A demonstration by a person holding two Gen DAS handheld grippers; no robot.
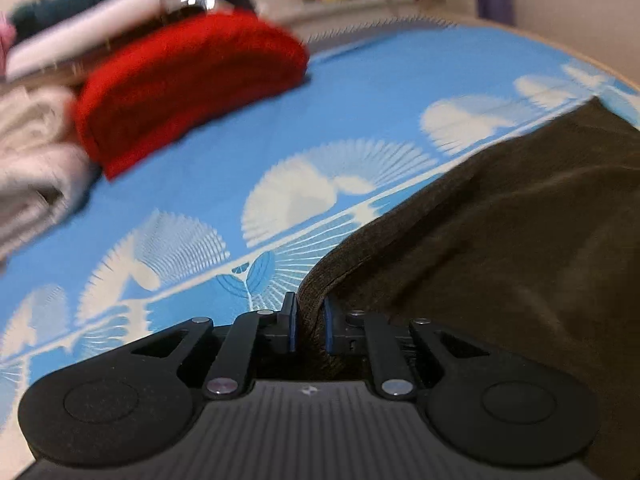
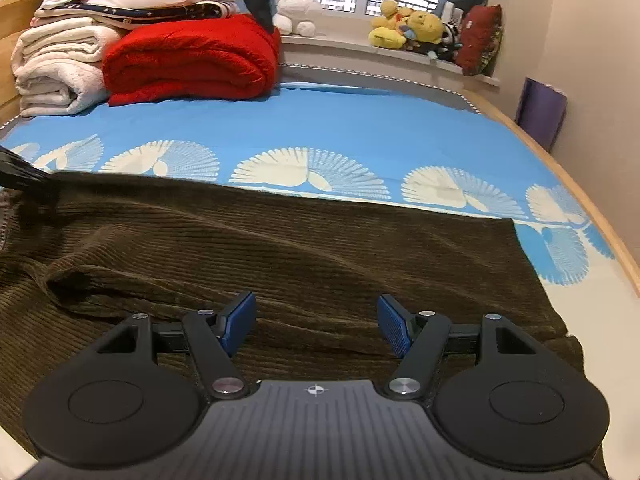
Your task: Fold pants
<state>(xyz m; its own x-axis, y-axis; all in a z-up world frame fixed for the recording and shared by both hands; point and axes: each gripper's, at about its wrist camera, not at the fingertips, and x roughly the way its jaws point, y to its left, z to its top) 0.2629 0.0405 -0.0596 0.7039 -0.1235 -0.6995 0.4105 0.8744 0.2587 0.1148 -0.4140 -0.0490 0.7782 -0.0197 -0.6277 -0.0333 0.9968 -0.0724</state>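
Dark brown corduroy pants point(image 2: 304, 248) lie spread across the blue bed sheet. In the left wrist view my left gripper point(image 1: 309, 322) is shut on a bunched edge of the pants point(image 1: 500, 240), with the cloth pinched between its blue pads point(image 1: 291, 326). In the right wrist view my right gripper point(image 2: 316, 322) stands open just above the pants, nothing between its blue pads point(image 2: 394, 326). A dark part of the left gripper shows at that view's left edge point(image 2: 20, 174), at the pants' far left corner.
A folded red blanket point(image 2: 192, 60) and white towels point(image 2: 56, 68) are stacked at the head of the bed. Soft toys point(image 2: 412, 26) line the window sill. The wooden bed frame point(image 2: 568, 184) runs along the right, with a purple roll point(image 2: 540, 112) beside the wall.
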